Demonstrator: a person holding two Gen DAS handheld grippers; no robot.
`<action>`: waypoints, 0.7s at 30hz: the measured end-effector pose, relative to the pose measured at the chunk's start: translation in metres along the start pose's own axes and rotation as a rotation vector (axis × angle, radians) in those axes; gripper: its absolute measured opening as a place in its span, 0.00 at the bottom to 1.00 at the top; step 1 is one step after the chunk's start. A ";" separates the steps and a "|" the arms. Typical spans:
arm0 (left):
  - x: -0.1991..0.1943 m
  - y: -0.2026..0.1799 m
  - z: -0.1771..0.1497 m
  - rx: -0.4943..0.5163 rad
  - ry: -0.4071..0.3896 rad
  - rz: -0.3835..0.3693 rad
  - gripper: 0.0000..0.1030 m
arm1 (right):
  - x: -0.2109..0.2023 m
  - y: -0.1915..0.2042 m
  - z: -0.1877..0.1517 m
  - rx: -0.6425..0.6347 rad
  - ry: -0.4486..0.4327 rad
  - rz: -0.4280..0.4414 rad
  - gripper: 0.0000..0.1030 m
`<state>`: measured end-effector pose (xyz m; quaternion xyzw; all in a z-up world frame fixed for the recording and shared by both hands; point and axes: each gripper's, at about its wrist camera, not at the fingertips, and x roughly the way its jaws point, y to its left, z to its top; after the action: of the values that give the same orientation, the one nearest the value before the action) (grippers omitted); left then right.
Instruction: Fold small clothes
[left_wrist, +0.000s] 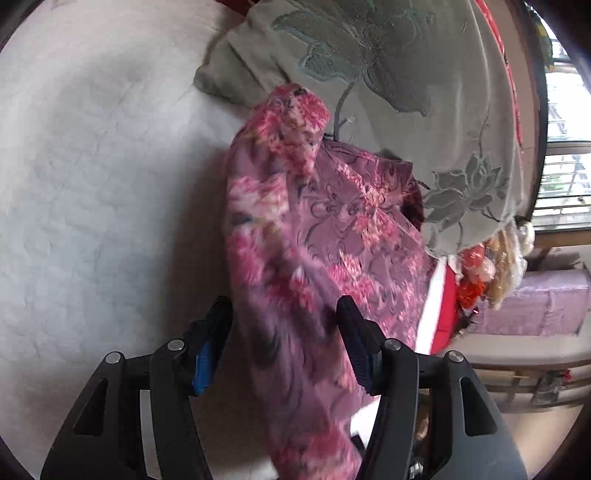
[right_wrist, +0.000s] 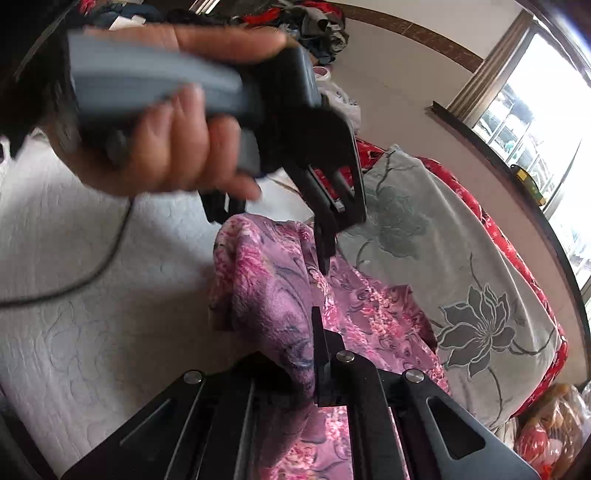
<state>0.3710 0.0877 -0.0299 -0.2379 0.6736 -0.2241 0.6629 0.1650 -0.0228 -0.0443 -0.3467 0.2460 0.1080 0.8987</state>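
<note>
My left gripper (left_wrist: 284, 317) stands spread around the pink-and-purple floral garment (left_wrist: 295, 236) — my right gripper (right_wrist: 295, 354) pinches its bunched fabric above the white quilted bedspread (left_wrist: 92, 166).

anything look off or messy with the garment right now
Nothing torn or spilled. The pink floral garment is bunched, not flat: a fold is humped up above the white quilted bedspread, and its far edge lies over the grey flowered pillow. Right gripper pinches it; the left gripper straddles it, jaws apart.

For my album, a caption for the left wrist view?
Left gripper open around a pink-and-purple floral garment on a white quilted bed.
</note>
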 end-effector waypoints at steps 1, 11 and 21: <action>-0.001 -0.004 0.000 0.008 -0.019 0.012 0.52 | 0.000 -0.002 -0.001 0.004 -0.003 0.001 0.04; -0.027 -0.061 -0.011 0.085 -0.118 0.062 0.10 | -0.022 -0.026 -0.010 0.041 -0.037 -0.011 0.04; -0.029 -0.160 -0.044 0.227 -0.168 0.069 0.10 | -0.068 -0.088 -0.043 0.126 -0.061 -0.071 0.04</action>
<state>0.3305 -0.0214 0.0925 -0.1561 0.5936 -0.2553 0.7471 0.1232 -0.1185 0.0129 -0.2943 0.2124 0.0707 0.9291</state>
